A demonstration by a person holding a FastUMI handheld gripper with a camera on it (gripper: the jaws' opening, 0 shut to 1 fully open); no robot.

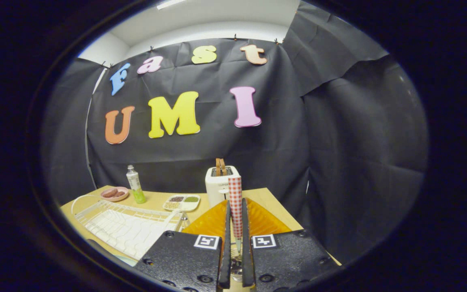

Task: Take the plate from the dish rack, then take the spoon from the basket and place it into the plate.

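Glossy ribbed amber plate (213, 221), white wire dish rack (124, 223), light wooden table (158, 200), matt cloth wall (339, 154).

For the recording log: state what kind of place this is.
Likely a mock kitchen table in a cloth-walled booth: white wire dish rack, white toaster holding toast, amber ribbed plate. The gripper is shut on a checked-handled spoon.

place: staged kitchen booth | cues: cloth wall (339, 134), toaster (219, 184), dish rack (124, 225)

- We can't really read anything: the toaster (220, 185) has a small front mark, too blurry.
- Bottle (135, 183) label is unreadable too.
- Gripper (235, 259) carries two square coded markers, no text.
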